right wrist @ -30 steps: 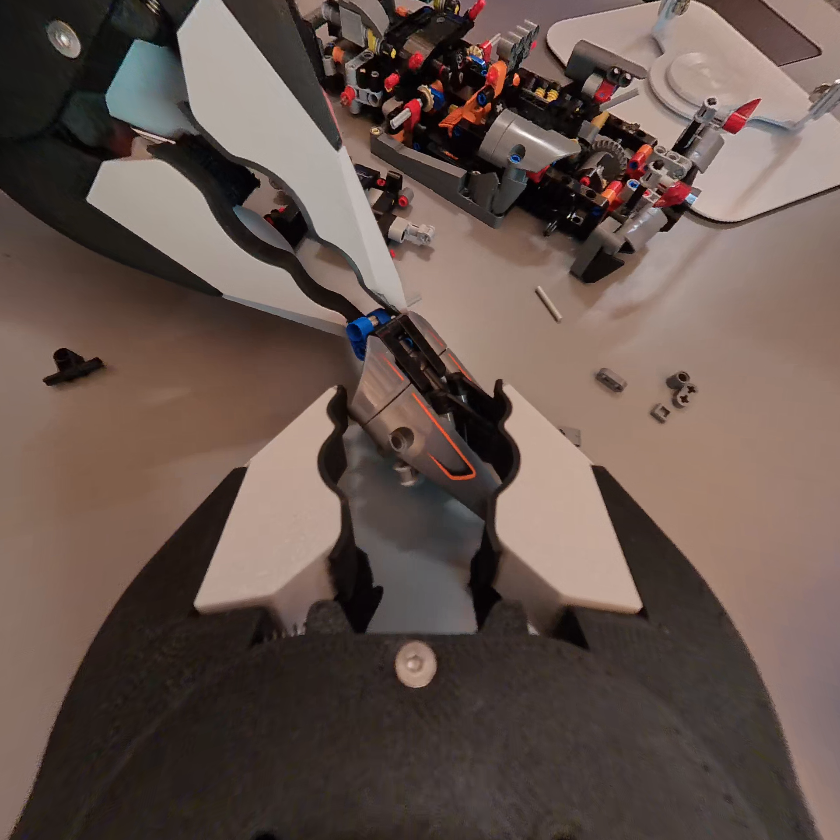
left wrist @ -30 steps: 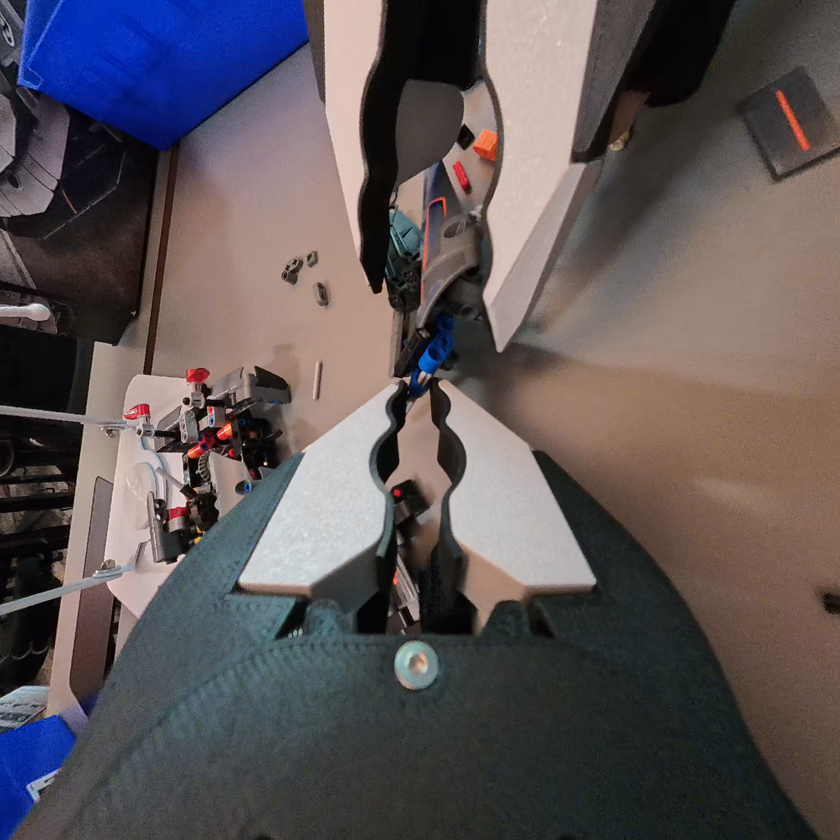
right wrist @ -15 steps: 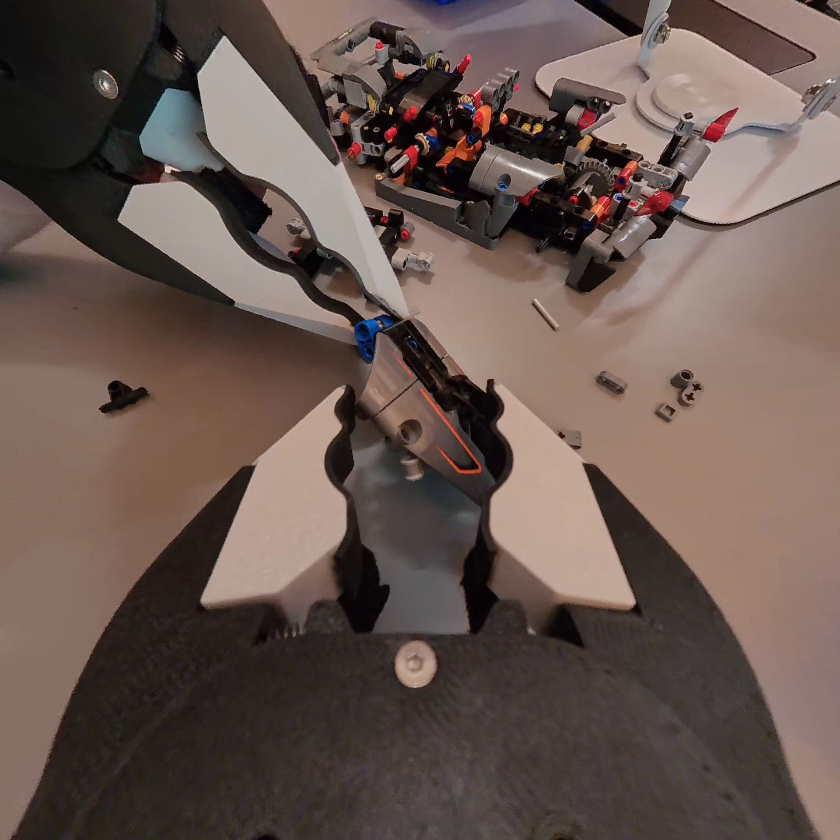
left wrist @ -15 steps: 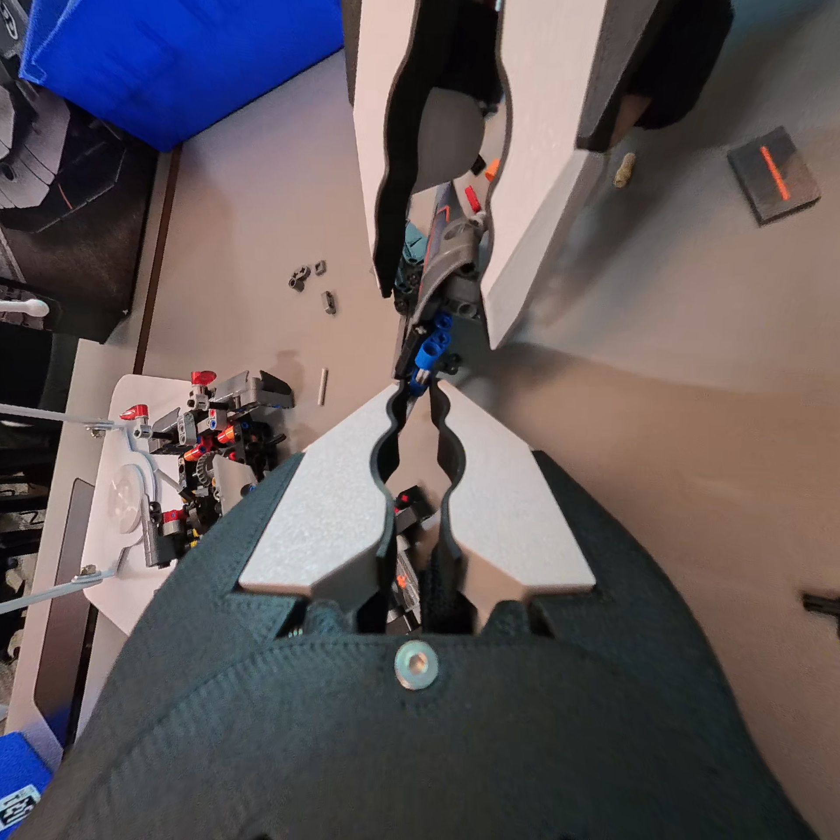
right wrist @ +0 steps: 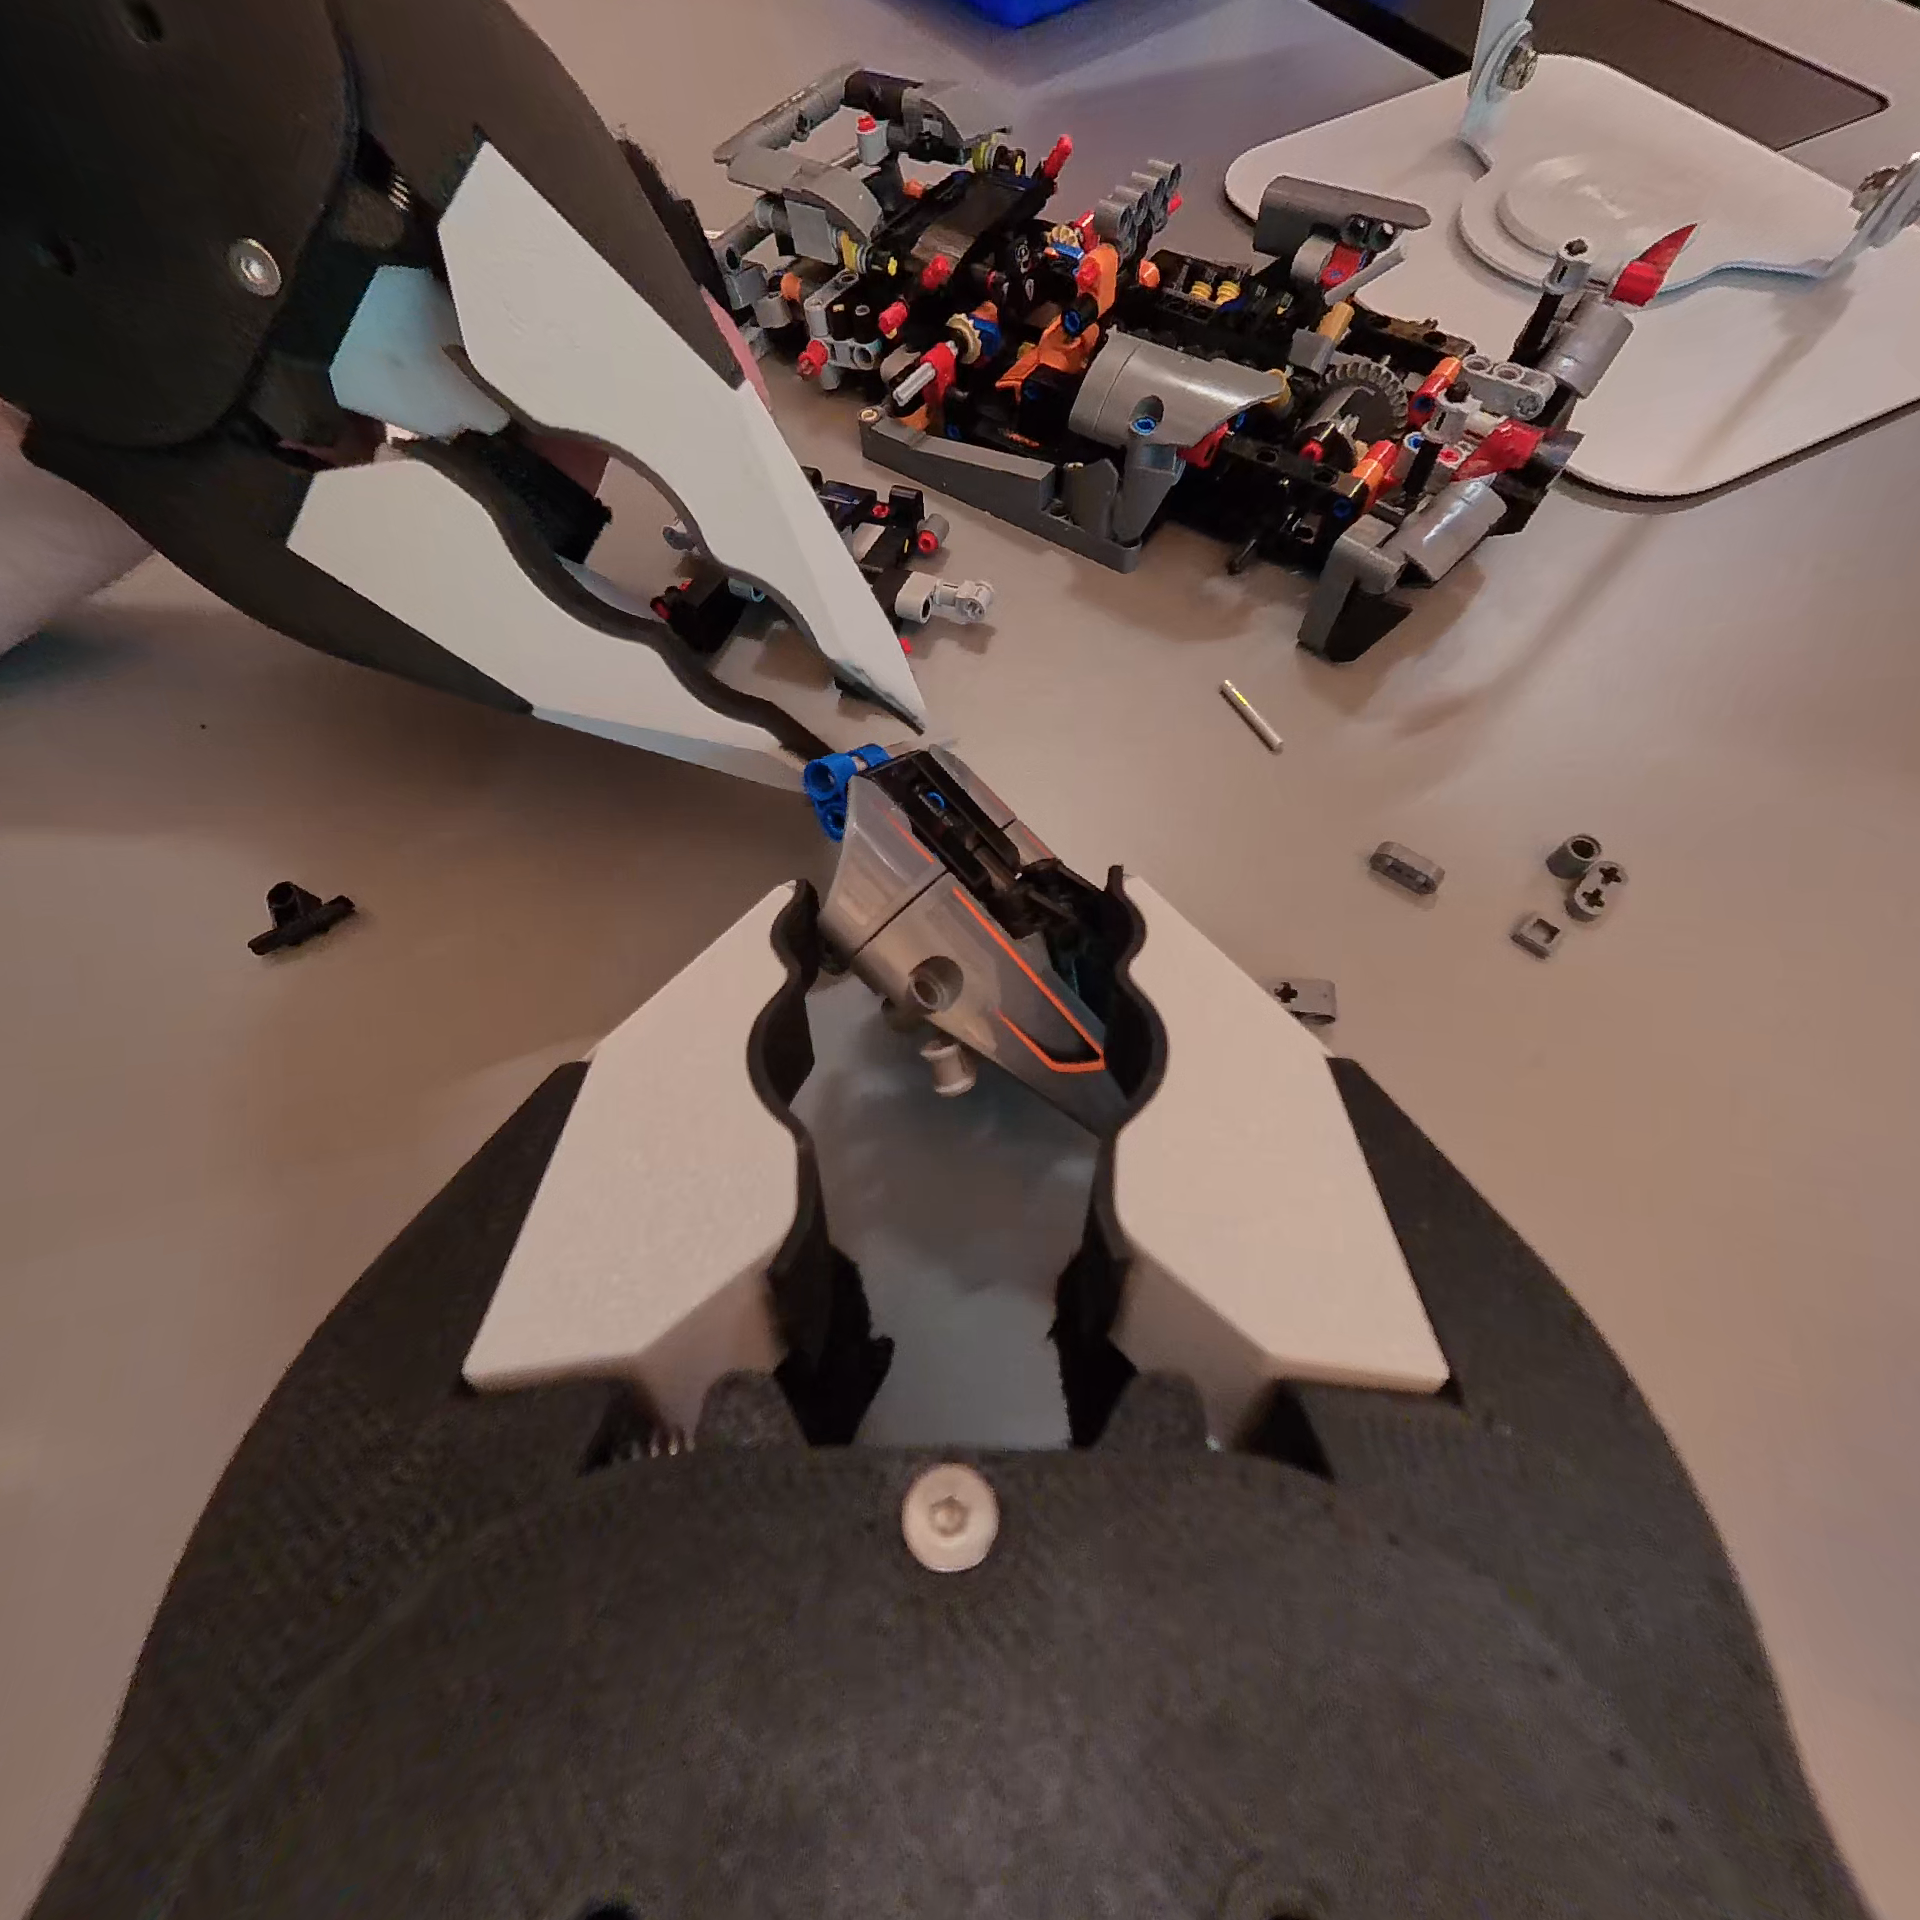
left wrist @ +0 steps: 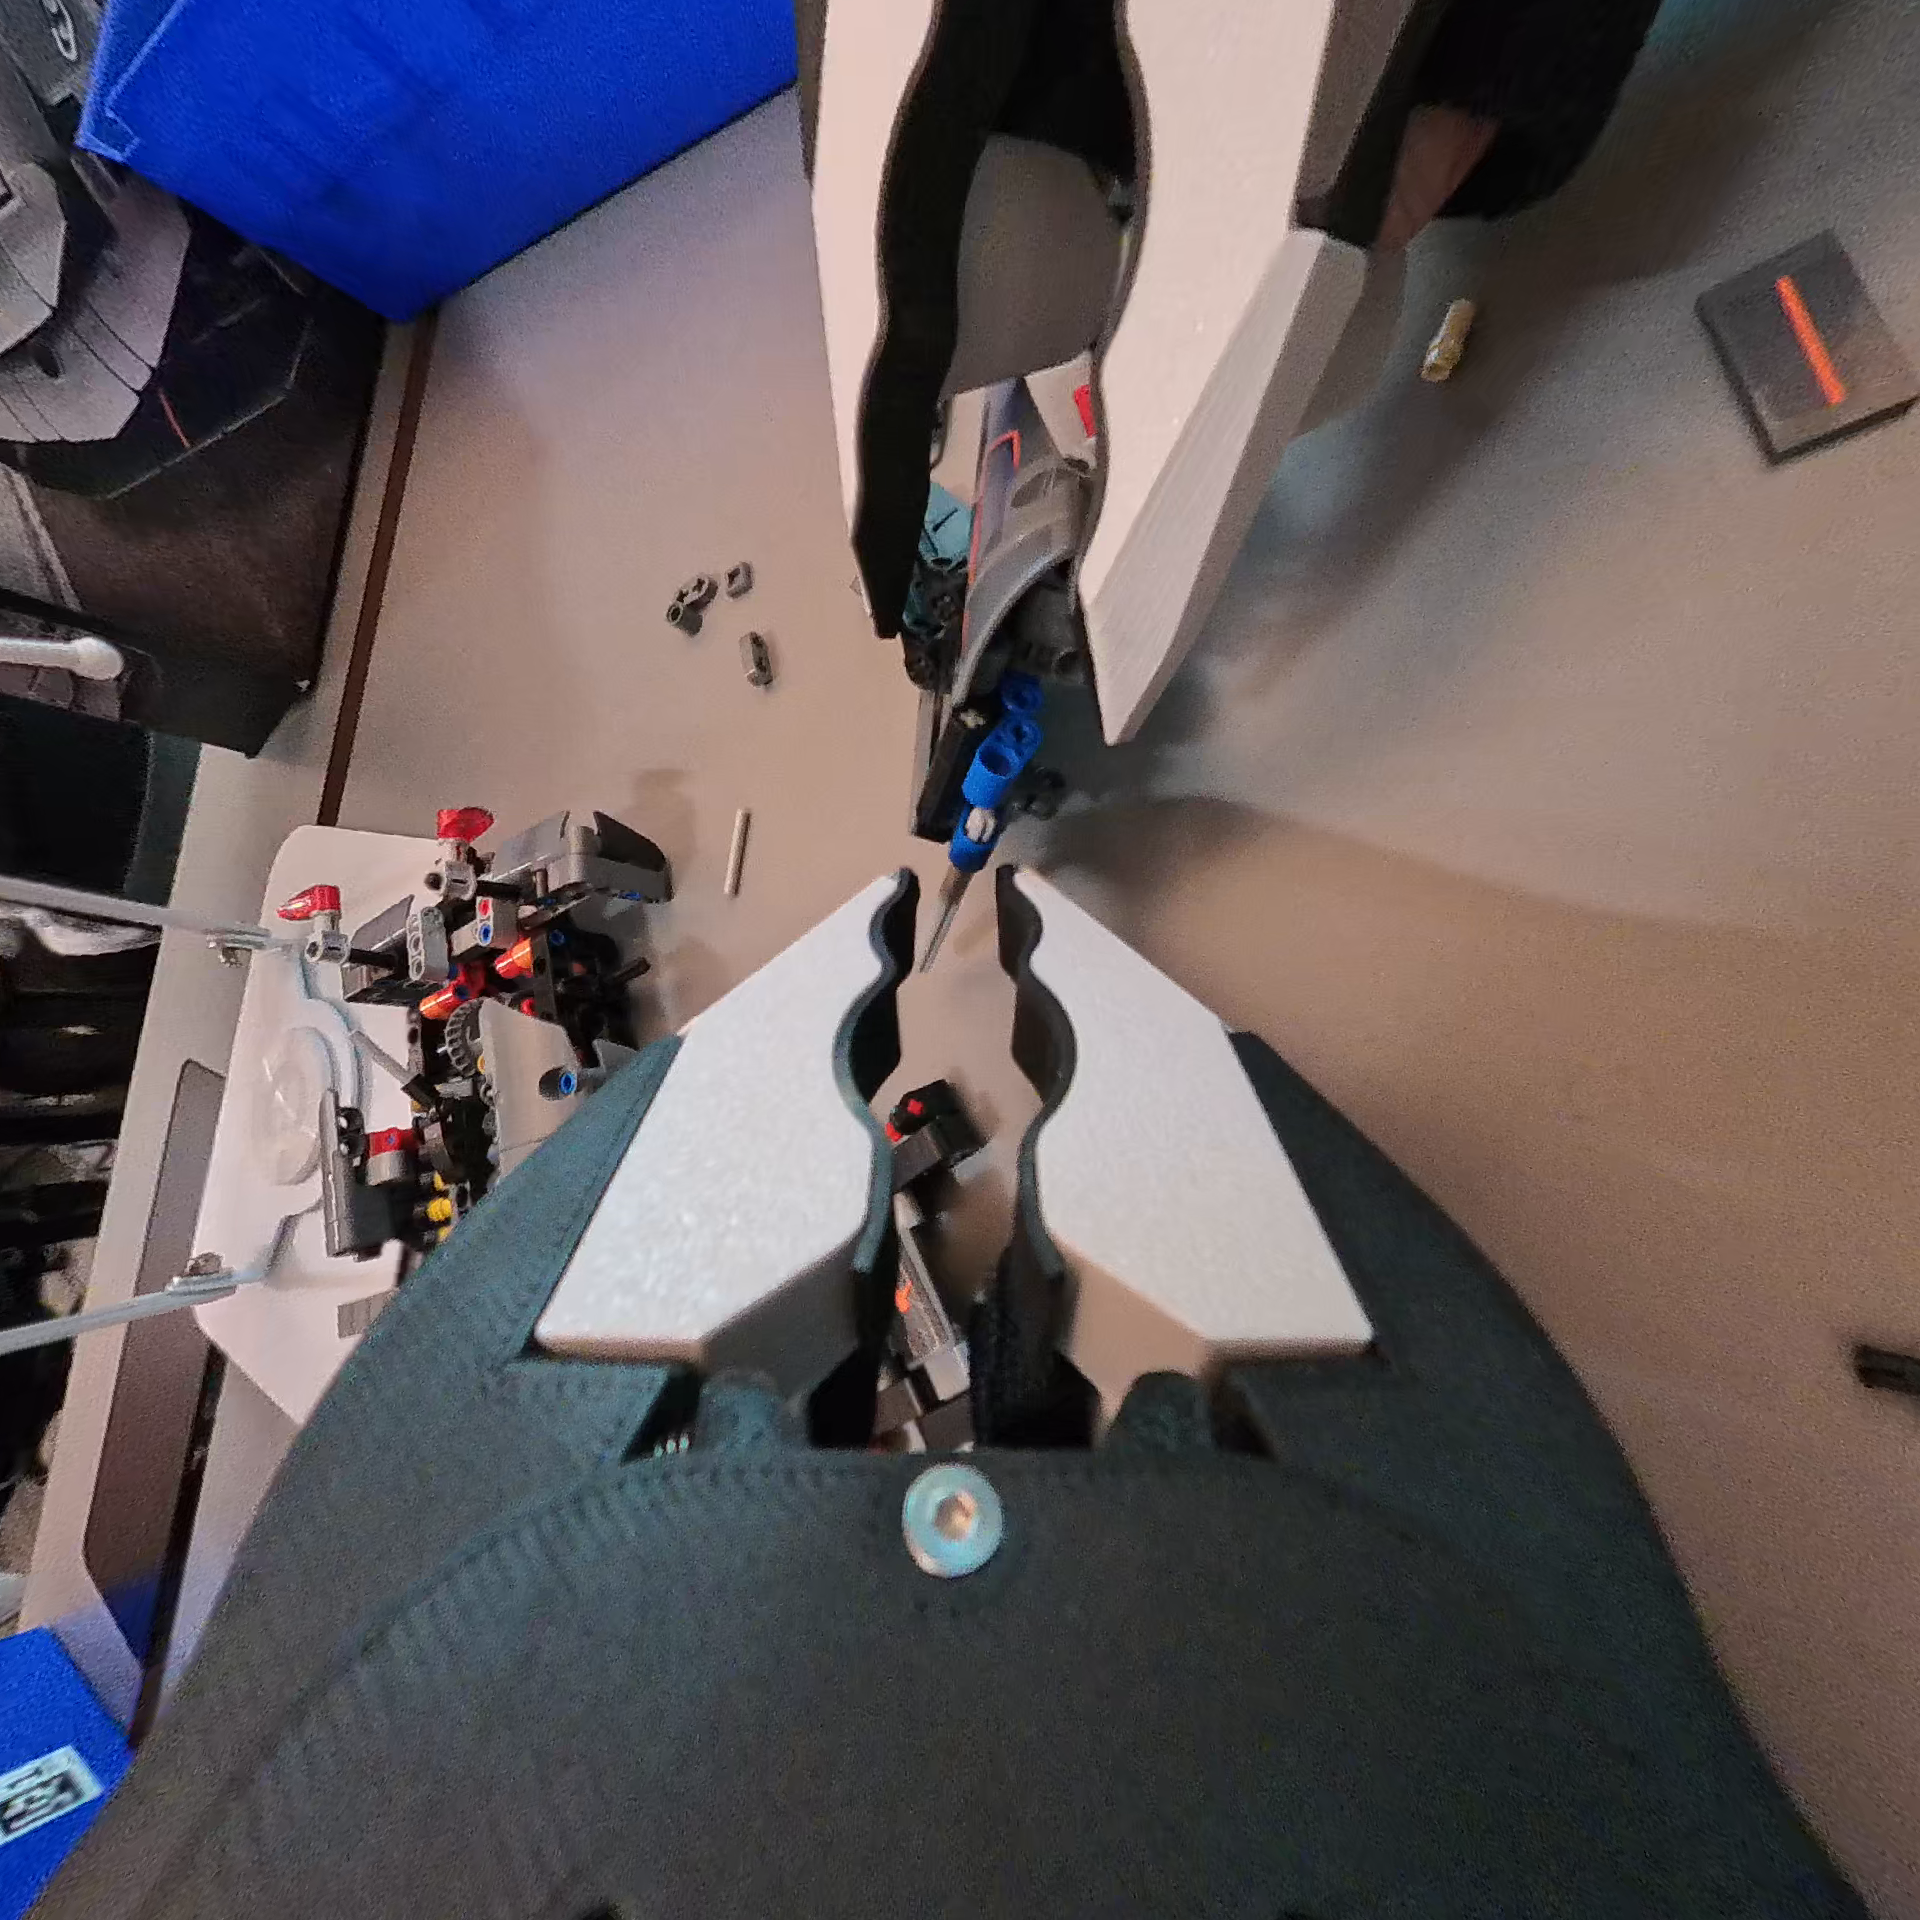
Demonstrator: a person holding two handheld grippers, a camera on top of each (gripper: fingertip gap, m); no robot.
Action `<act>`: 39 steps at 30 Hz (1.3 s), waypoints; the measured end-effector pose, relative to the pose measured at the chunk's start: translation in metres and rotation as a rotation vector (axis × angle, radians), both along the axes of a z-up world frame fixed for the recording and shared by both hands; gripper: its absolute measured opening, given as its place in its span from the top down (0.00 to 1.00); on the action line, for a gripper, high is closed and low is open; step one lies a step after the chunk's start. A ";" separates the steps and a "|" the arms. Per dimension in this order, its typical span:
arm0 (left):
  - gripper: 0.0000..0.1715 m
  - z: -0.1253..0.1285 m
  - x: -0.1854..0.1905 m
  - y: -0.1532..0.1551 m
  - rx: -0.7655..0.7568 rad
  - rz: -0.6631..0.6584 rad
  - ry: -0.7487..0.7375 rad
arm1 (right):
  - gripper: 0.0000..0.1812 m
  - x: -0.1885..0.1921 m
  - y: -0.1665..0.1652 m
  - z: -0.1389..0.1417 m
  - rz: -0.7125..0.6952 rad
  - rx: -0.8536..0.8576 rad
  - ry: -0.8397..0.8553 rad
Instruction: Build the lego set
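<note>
- The right tongs are clamped on a grey lego sub-assembly with orange striping, held above the bench; its blue connector points away from them.
- The left tongs stand a narrow gap apart; a thin grey pin below the blue connector lies between their tips. Whether they touch it cannot be told.
- The part-built lego car sits at the far side, right, partly on a white base plate.
- Small grey pieces lie loose at right; a black piece lies left.
</note>
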State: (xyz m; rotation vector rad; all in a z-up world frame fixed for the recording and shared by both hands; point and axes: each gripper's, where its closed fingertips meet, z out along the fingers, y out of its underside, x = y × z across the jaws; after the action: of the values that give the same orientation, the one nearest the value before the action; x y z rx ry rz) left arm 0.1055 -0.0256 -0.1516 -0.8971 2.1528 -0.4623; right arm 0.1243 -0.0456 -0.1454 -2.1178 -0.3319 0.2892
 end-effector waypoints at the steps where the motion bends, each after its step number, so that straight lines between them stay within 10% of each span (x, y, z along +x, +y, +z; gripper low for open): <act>1: 0.93 -0.001 0.001 0.000 0.008 -0.003 -0.001 | 0.71 0.000 0.000 0.000 0.001 0.000 0.002; 19: 0.95 -0.011 -0.007 -0.017 0.187 -0.062 -0.036 | 0.73 -0.015 -0.019 -0.004 0.110 -0.068 -0.085; 39: 0.86 -0.022 -0.033 0.013 0.060 0.102 0.120 | 0.70 -0.026 -0.030 -0.006 0.161 -0.079 -0.121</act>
State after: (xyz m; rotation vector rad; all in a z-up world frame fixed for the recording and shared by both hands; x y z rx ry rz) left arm 0.0728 -0.0124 -0.1735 -1.0185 2.2040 -0.2979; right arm 0.0983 -0.0754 -0.1517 -2.1951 -0.5725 0.2720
